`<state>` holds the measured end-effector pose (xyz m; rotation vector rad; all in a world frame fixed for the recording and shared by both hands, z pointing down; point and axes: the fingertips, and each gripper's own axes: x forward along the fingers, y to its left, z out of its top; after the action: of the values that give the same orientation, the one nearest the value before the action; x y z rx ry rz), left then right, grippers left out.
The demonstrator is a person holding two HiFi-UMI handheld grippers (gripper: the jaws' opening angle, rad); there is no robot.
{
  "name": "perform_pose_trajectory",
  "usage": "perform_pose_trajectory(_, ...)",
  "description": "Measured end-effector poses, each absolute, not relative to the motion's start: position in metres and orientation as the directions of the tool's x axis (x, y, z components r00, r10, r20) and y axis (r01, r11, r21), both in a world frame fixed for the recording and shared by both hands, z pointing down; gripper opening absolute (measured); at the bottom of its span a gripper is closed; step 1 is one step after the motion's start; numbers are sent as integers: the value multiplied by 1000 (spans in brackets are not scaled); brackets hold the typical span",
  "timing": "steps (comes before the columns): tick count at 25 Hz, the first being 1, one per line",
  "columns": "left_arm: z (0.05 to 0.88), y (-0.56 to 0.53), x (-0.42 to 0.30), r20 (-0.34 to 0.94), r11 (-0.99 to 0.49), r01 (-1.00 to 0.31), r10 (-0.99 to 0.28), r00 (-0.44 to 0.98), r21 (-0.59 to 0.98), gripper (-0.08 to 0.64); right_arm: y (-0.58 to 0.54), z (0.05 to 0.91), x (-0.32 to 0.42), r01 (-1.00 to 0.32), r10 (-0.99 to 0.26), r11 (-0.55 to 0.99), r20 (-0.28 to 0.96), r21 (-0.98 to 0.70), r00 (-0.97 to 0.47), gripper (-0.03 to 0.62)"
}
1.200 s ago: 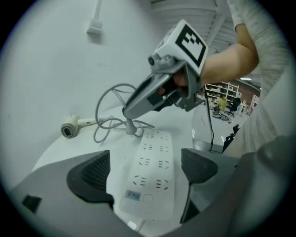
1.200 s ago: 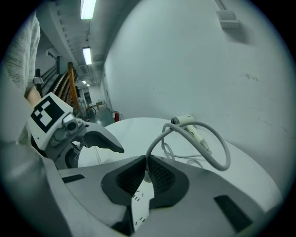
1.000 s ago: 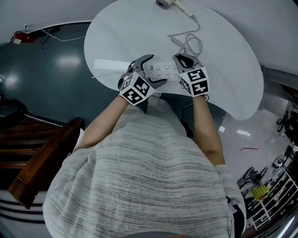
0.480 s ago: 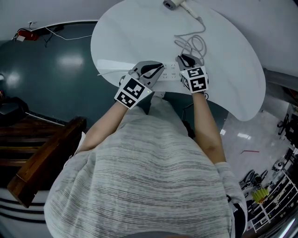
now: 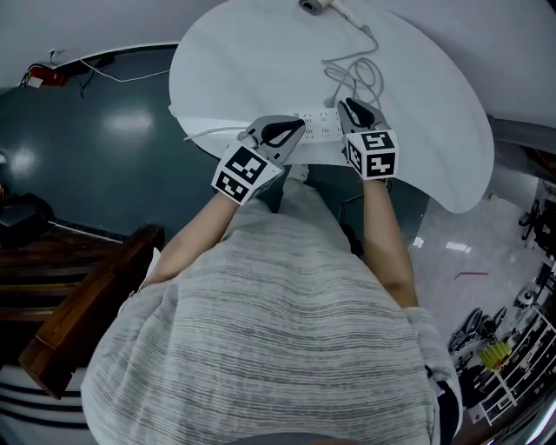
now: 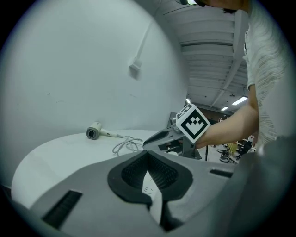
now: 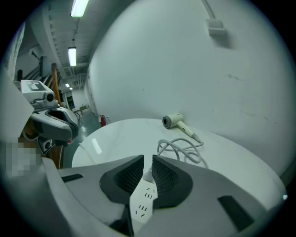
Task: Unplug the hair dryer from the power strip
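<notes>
power strip (image 5: pixel 318 127) lies at the near edge of the white table (image 5: pixel 243 61). in the head view its long axis runs roughly 9 to 3 o'clock, and it sits between the two claws.

right claw (image 7: pixel 148 169): closed on the strip's 3 o'clock end. in the right gripper view the white body with its socket slots runs straight in between the pads, which sit tight on both sides. the slots that show there are empty.

left claw (image 6: pixel 149 157): the jaws have just been closing and now meet at the tips with nothing pinched. the strip only shows through the gap behind the tips. in the head view this claw sits at the strip's 9 o'clock end, with its nose pointing toward 3.

hair dryer (image 5: pixel 311 6): at the far edge of the table, 12 o'clock, well apart from both claws. its cord (image 5: pixel 358 76) loops at 12 o'clock from the right claw, then runs down toward the strip's right end.

the plug itself can't be made out in any view, so i can't tell whether it is still seated.

judgement: the plug end lies nearer the right claw, but that claw is busy anchoring the strip. the free left claw would have to reopen and reach along the strip's axis toward 3 o'clock. the pull should go square off the socket face, not along the strip.
</notes>
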<state>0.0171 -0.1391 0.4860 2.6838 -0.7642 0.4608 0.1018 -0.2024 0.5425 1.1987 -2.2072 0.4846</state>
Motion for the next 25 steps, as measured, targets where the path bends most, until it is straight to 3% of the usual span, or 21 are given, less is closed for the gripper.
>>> perform_pose_trajectory(25,418,-56,5,246,-911,-360,-308,919,202,6,-43,425,46,-898,-824,421,361,-125,-437,58)
